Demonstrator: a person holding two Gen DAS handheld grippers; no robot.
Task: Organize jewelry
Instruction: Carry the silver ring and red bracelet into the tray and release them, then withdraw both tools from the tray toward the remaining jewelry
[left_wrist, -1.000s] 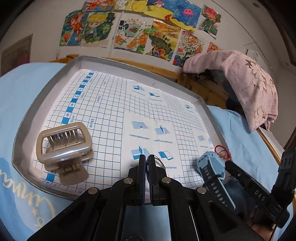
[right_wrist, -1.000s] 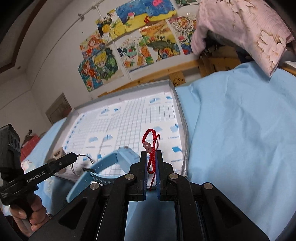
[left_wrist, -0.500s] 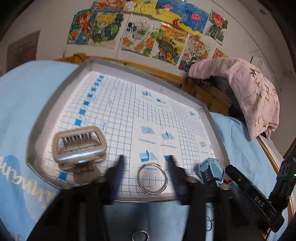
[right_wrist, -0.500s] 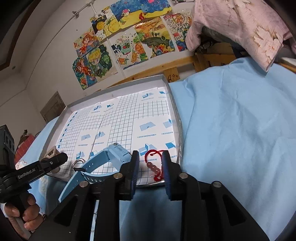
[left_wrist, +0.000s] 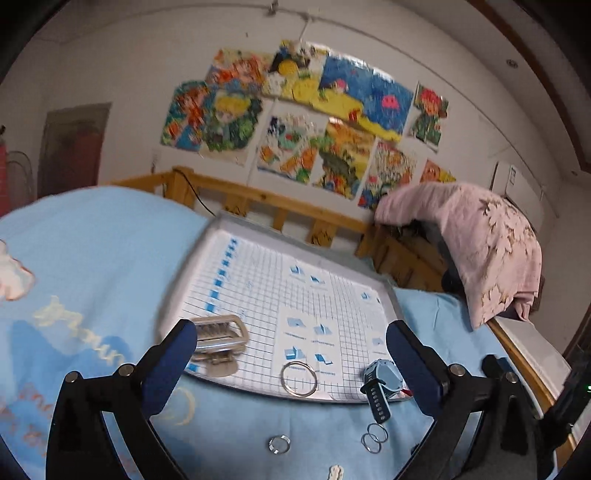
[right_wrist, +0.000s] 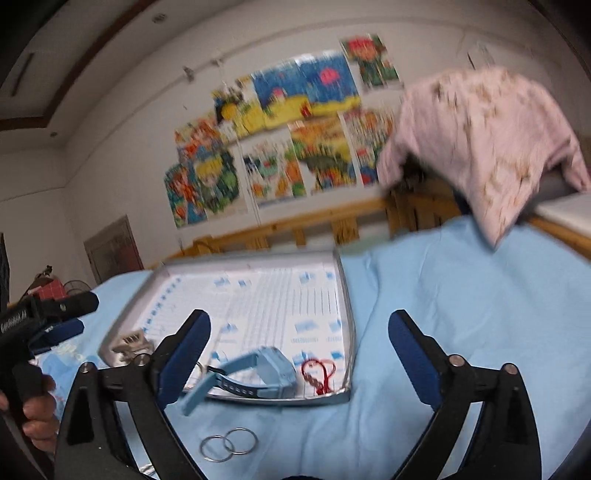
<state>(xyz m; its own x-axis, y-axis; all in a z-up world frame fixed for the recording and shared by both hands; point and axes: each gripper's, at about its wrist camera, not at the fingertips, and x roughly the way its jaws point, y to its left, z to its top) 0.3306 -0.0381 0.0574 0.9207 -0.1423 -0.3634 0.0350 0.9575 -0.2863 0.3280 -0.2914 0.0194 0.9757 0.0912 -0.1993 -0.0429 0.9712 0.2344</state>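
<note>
Blue padded fingers stand spread on both tools: the left gripper (left_wrist: 290, 354) and the right gripper (right_wrist: 299, 350) have just been opening and now hold nothing, each drawn back clear of the tray (left_wrist: 221, 236). Nearest, on the soft blue sheet (right_wrist: 461, 314) of the bed, loose pieces are left to gather: a small band ring (left_wrist: 279, 443), a pair of thin wire rings (right_wrist: 229, 444) overlapping each other, and a pale beaded scrap at the bottom edge, too cut off to name. Just beyond, inside the tray's near rim, lie the pieces already put away: a plain metal hoop (left_wrist: 298, 379) flat on the gridded paper liner, a light-blue watch (right_wrist: 258, 373) of rubbery plastic whose strap hangs over the rim onto the sheet, a red cord bracelet (right_wrist: 318, 373) with small beads in the near right corner, and a chunky champagne-coloured claw clip (left_wrist: 218, 341) with metal teeth in the near left corner. By my judgement the work is more than half done. Farther back stand a wooden rail, a pink floral cloth and bright drawings on the wall.
</note>
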